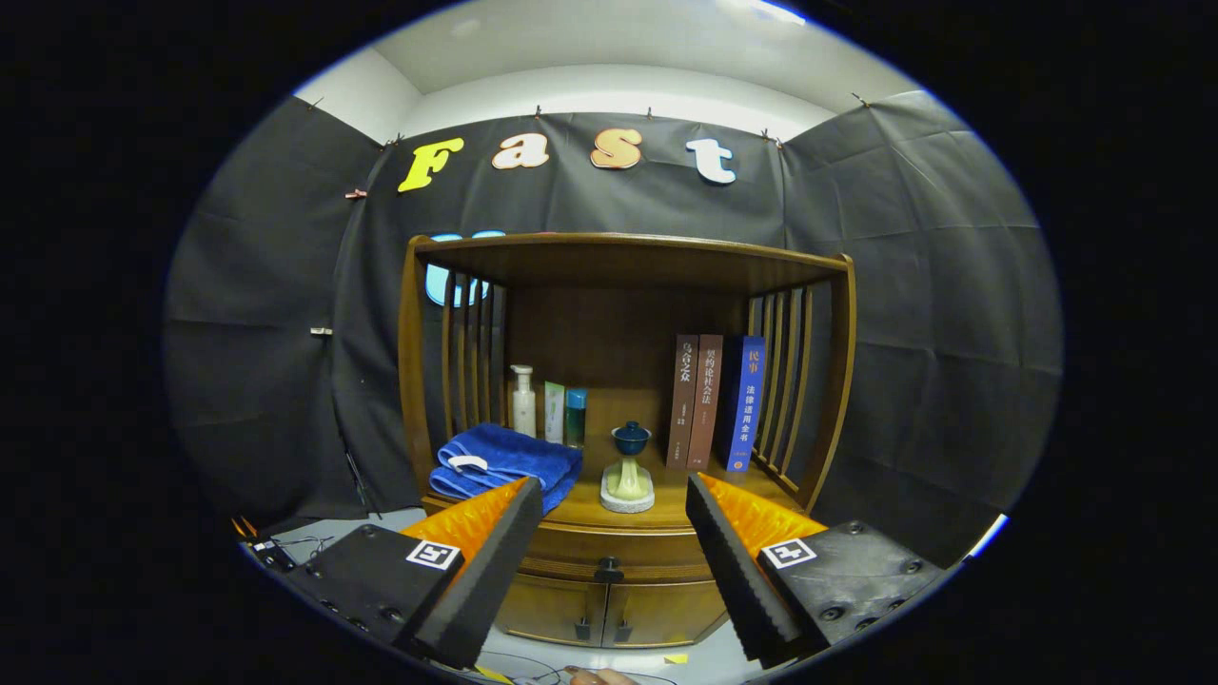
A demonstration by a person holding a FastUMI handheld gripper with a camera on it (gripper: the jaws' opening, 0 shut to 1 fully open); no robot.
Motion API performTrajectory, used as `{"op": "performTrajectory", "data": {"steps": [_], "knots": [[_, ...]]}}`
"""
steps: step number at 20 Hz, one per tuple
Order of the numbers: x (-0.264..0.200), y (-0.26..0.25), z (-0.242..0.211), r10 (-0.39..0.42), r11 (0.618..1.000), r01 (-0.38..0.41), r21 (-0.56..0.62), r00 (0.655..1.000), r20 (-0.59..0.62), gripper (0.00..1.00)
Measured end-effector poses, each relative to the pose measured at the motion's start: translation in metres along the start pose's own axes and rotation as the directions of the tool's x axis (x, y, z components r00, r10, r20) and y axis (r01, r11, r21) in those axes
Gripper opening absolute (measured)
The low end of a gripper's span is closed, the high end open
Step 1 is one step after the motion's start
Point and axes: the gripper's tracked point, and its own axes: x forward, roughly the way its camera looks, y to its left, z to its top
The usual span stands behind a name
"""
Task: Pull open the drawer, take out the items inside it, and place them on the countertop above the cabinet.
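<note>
A wooden cabinet (pixel 628 557) stands ahead against the booth wall. Its drawer (pixel 609 547) is closed, with a small dark knob (pixel 609 571) in the middle of its front. Below it are two small doors (pixel 609 611). The countertop (pixel 666 504) above the drawer sits under a slatted wooden shelf frame (pixel 628 257). My gripper (pixel 614 490) is open, with its fingers spread wide and nothing between them. It hovers in front of the cabinet, a little way back; the knob lies between and below the fingertips.
On the countertop lie a folded blue towel (pixel 504 461), three small bottles (pixel 549 409), a blue lidded cup on a green stand (pixel 629 466) and three upright books (pixel 714 400). Cables (pixel 304 544) lie on the floor at the left. A fingertip (pixel 595 676) shows below.
</note>
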Motion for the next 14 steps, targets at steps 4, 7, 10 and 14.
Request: {"op": "performTrajectory", "data": {"steps": [4, 7, 10, 14], "knots": [[-0.0061, 0.0019, 0.0057, 0.006, 1.000, -0.006, -0.003, 1.000, 0.013, 0.99], [-0.0095, -0.0008, 0.0034, -0.002, 1.000, 0.001, 0.005, 1.000, 0.008, 0.99], [-0.0109, -0.0016, 0.0021, -0.003, 1.000, 0.003, 0.016, 1.000, 0.003, 0.99], [-0.0111, -0.0037, 0.0031, -0.004, 1.000, 0.004, 0.012, 1.000, 0.005, 0.99]]}}
